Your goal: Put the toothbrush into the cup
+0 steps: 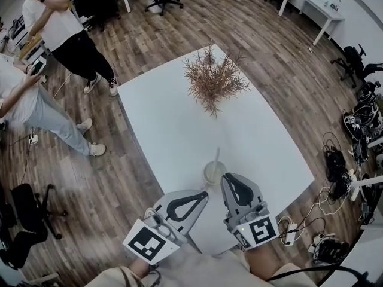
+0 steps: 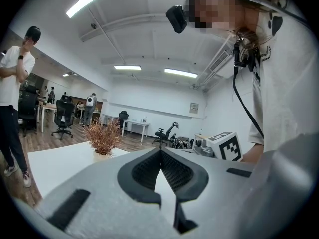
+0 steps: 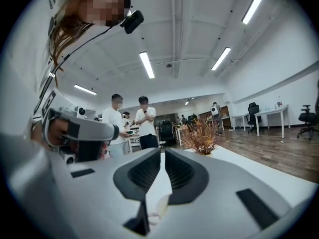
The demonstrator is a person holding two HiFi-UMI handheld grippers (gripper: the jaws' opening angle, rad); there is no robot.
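A pale cup (image 1: pixel 213 174) stands on the white table (image 1: pixel 173 130) near its front edge, and a white toothbrush (image 1: pixel 217 156) rises upright out of it. My right gripper (image 1: pixel 227 177) is shut and holds nothing; its tips sit just right of the cup. Left of and nearer than the cup, my left gripper (image 1: pixel 204 194) is also shut and holds nothing. In the right gripper view the jaws (image 3: pixel 162 152) meet, and a bit of the pale cup (image 3: pixel 160 206) shows below them. The left gripper view shows the closed tips (image 2: pixel 160 151) over the white tabletop.
A dried brown plant in a pot (image 1: pixel 212 79) stands at the table's far middle. Two people (image 1: pixel 57 23) stand on the wooden floor at the left. Cables and gear (image 1: pixel 335 172) lie on the floor to the right. An office chair (image 1: pixel 27 211) is at lower left.
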